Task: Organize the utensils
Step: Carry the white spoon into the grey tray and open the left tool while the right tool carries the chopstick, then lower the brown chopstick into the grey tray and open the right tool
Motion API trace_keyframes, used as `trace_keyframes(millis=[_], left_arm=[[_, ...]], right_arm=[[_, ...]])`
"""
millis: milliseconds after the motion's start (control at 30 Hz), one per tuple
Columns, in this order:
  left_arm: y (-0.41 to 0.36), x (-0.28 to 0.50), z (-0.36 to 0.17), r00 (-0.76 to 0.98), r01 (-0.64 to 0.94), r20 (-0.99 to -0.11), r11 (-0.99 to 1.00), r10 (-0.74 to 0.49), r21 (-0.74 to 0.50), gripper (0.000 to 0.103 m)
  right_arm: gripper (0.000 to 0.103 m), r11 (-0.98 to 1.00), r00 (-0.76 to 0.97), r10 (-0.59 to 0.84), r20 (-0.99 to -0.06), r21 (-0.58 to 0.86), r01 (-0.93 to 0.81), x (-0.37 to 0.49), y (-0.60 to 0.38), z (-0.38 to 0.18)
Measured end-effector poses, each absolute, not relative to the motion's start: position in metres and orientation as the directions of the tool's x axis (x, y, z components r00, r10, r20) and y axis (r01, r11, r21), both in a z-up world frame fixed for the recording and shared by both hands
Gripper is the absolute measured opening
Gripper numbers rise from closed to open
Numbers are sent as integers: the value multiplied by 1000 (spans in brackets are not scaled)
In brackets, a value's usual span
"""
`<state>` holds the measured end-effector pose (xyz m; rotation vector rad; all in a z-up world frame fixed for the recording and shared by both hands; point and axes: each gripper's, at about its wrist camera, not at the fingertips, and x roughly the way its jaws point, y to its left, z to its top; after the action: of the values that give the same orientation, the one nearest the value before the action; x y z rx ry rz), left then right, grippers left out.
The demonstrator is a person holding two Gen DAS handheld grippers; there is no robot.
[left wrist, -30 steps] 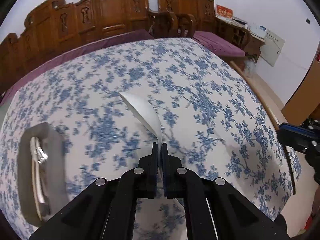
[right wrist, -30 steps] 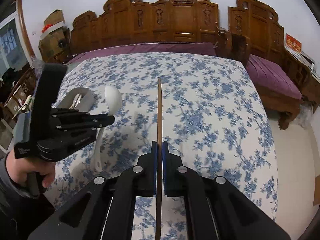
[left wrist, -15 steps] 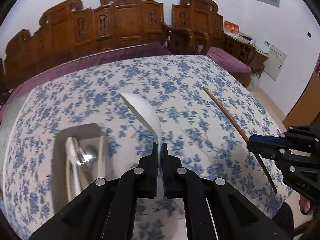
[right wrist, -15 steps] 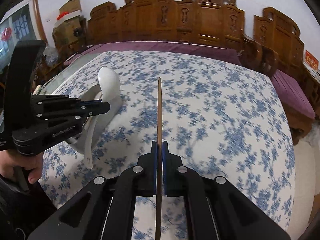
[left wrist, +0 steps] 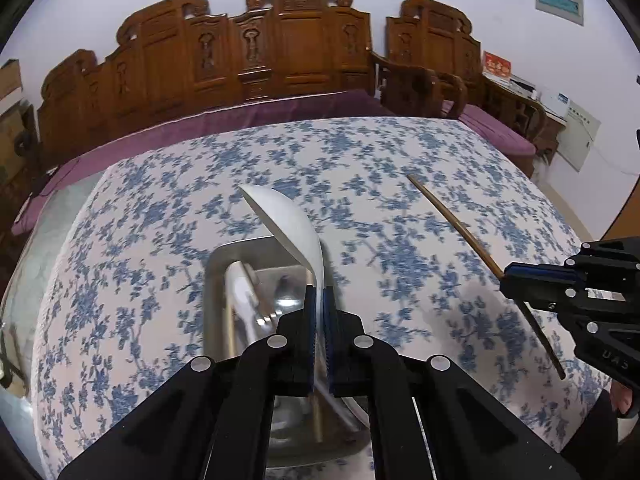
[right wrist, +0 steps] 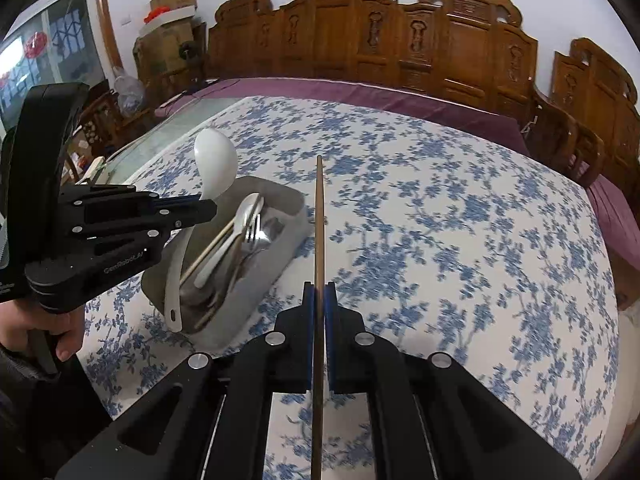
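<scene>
Our left hand-held gripper [left wrist: 319, 300] is clamped on the neck of a white ladle-like spoon [left wrist: 288, 224], bowl up and forward, handle hanging below the jaws over the metal tray [right wrist: 294, 204]. We judge it is held this way so the handle can drop lengthwise into the tray. Our right hand-held gripper [right wrist: 319, 296] is pinched shut on one wooden chopstick [right wrist: 319, 216], gripped near the middle so that it balances, and hovers just beside the tray over the counter [right wrist: 460, 240] with its blue-flowered cloth.

Counting: two grippers, one white spoon in the air, one chopstick in the air, one tray. Inside the tray lie a white spoon [right wrist: 236, 236], a metal fork [right wrist: 256, 236] and at least one chopstick (the pile overlaps, so we cannot tell the full count).
</scene>
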<state>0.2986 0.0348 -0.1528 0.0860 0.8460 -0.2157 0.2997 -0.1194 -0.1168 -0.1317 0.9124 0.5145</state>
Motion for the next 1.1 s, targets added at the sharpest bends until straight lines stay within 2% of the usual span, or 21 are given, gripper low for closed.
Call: trace_keyframes(millis=[400,600,1100], left_arm=[[72,314,-188,605,154,-784,987,-134,-50,3],[81,314,-192,609,140,-783,989,-129,-55,9],[133,309,-177,659,7,-750,998,-47,-57,10]], right_arm=[[6,855,486,394,-780,117,-505,314,-75,-121],[6,851,483,433,-761,169,-497,324,-51,-125],[6,837,492,510,-706,276,-472,345,5,-154]])
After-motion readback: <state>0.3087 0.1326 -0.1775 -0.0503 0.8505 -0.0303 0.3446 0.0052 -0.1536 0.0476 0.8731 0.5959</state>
